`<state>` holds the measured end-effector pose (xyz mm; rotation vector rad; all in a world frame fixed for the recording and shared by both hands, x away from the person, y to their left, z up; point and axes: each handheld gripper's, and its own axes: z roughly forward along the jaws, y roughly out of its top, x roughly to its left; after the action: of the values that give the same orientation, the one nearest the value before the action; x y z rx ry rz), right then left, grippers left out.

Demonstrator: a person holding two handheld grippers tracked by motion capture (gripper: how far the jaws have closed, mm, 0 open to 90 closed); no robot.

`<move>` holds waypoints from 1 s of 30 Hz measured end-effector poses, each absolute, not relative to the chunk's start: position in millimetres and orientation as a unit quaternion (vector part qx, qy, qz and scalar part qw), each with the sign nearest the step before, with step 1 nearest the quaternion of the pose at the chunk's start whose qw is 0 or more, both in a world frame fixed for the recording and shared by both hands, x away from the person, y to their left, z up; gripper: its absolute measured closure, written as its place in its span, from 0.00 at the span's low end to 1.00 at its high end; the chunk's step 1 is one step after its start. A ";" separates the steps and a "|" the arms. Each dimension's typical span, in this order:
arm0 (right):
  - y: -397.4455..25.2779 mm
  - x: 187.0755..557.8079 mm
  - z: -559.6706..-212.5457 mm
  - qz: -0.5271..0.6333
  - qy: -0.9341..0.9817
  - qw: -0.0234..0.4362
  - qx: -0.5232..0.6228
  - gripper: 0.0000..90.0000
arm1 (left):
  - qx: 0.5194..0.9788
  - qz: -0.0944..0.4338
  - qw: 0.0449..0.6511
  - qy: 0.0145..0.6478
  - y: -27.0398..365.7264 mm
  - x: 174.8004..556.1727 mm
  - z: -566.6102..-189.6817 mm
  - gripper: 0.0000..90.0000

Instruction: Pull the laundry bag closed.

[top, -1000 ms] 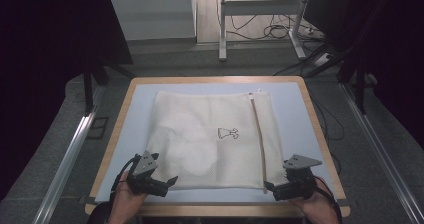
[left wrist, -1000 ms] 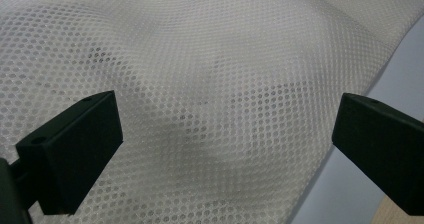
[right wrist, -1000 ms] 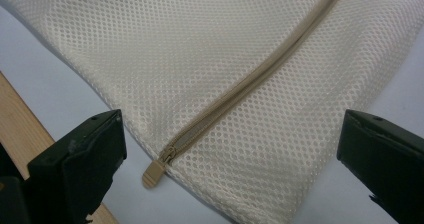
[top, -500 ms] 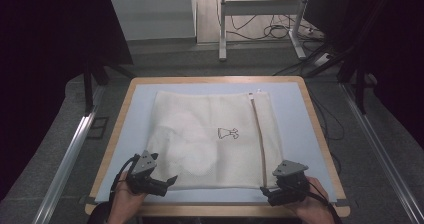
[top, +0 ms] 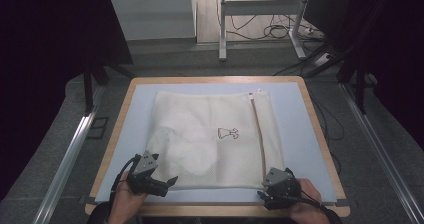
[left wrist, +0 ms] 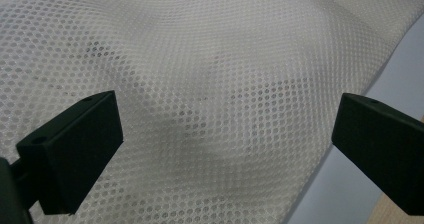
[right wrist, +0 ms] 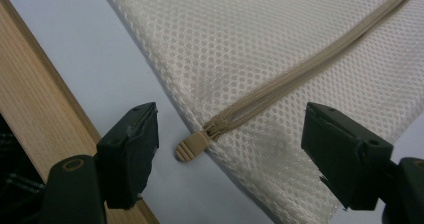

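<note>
On the pale blue counter (top: 300,134), framed in wood: a white mesh bag (top: 210,134) lying flat, small dark printed mark near its middle, tan zipper (top: 257,134) running along its right side down to the near edge. At the near left corner of the bag, the left tool (top: 167,183), held in a hand (top: 125,199), jaws spread wide over the mesh with nothing between them, bag edge and bare counter just beside the right-hand jaw in the left gripper view. At the near right corner, the right tool (right wrist: 227,156), likewise gaping and empty, jaws either side of the zipper pull (right wrist: 191,148), which sticks out past the bag's edge onto the counter, touching neither jaw.
</note>
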<state>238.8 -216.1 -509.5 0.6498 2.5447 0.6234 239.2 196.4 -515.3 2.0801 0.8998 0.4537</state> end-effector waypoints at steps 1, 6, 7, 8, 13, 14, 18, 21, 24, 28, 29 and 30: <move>-215.2 238.5 -510.2 0.221 0.921 0.222 0.231 0.28 | 0.824 0.180 0.403 0.356 196.2 239.2 -515.4 0.00; -216.4 236.1 -506.3 0.216 0.920 0.242 0.220 0.41 | 0.824 0.180 0.403 0.356 196.2 239.1 -515.4 0.00; -217.0 235.7 -505.0 0.217 0.919 0.243 0.221 0.44 | 0.824 0.179 0.402 0.356 196.2 239.2 -515.5 0.00; -217.6 235.5 -504.0 0.218 0.919 0.244 0.220 0.46 | 0.824 0.179 0.402 0.356 196.1 239.2 -515.6 0.00; -220.7 235.8 -499.9 0.229 0.919 0.233 0.221 0.60 | 0.825 0.179 0.401 0.356 195.8 239.2 -515.6 0.00; -220.7 235.8 -499.9 0.229 0.919 0.233 0.221 0.60 | 0.825 0.179 0.401 0.356 195.8 239.2 -515.6 0.00; -220.7 236.8 -500.4 0.230 0.925 0.212 0.216 0.71 | 0.825 0.179 0.401 0.355 195.7 239.2 -515.6 0.00; -220.4 236.7 -500.1 0.232 0.925 0.213 0.212 0.75 | 0.824 0.176 0.403 0.356 195.7 239.3 -515.4 0.00; -222.2 236.5 -496.4 0.242 0.921 0.217 0.213 0.82 | 0.823 0.173 0.406 0.358 195.8 239.5 -515.0 0.00; -223.7 238.1 -497.1 0.242 0.924 0.207 0.214 0.87 | 0.822 0.171 0.406 0.359 195.5 239.6 -515.1 0.00; -223.7 238.2 -497.3 0.241 0.924 0.207 0.213 0.87 | 0.822 0.171 0.407 0.359 195.5 239.6 -515.0 0.00; -223.8 238.3 -497.3 0.241 0.925 0.205 0.213 0.89 | 0.822 0.171 0.407 0.359 195.4 239.5 -514.9 0.00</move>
<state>238.3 -223.8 -497.3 0.5932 2.5775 0.6711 239.5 195.4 -514.9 2.0737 0.9065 0.4313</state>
